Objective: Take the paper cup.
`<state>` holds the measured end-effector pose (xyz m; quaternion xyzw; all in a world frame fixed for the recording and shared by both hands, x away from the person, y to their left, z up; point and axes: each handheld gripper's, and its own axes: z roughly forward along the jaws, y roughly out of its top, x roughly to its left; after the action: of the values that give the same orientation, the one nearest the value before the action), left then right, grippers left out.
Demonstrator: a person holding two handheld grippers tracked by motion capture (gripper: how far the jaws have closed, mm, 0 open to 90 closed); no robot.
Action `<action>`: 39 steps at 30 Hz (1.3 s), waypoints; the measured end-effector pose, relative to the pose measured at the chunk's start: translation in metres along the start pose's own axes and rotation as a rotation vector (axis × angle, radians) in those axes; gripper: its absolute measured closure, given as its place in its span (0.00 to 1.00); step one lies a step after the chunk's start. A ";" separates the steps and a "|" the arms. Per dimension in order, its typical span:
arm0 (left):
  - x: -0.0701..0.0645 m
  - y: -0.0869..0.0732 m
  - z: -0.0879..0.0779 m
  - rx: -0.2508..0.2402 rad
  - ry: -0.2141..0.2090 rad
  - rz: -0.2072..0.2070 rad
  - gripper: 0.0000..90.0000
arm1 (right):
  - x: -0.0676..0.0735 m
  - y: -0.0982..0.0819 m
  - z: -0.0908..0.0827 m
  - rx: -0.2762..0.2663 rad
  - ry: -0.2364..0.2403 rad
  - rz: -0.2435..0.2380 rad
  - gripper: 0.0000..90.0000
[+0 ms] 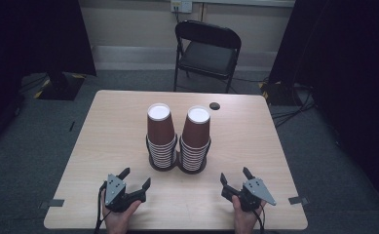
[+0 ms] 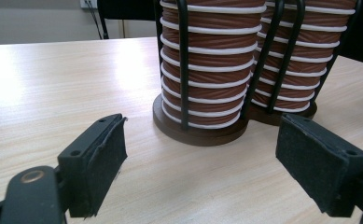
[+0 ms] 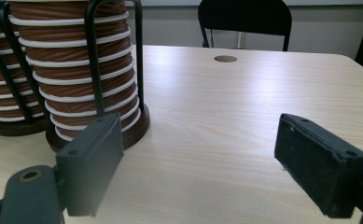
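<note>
So both grippers, left point(image 1: 137, 179) and right point(image 1: 235, 176), gape wide, empty; approach a cup stack point(image 1: 159, 136) squarely, pinch one rim.

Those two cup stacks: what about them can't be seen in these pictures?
- Left cup stack: top cut off by the frame edge, left gripper view.
- Right cup stack: top likewise cut off, right gripper view.
- Cup count: rims too small and crossed by rack bars, high view.
- Whether the holder bases join: can't tell.
</note>
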<state>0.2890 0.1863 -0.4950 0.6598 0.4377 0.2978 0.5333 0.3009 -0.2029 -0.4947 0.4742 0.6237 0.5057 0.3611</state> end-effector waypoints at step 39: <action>-0.025 0.035 0.005 -0.020 -0.192 0.058 0.30 | 0.002 0.000 -0.001 -0.014 -0.020 -0.009 0.15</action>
<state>0.2919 0.1602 -0.4603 0.6923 0.3624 0.2530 0.5704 0.2996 -0.2011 -0.4950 0.4738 0.6188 0.5037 0.3727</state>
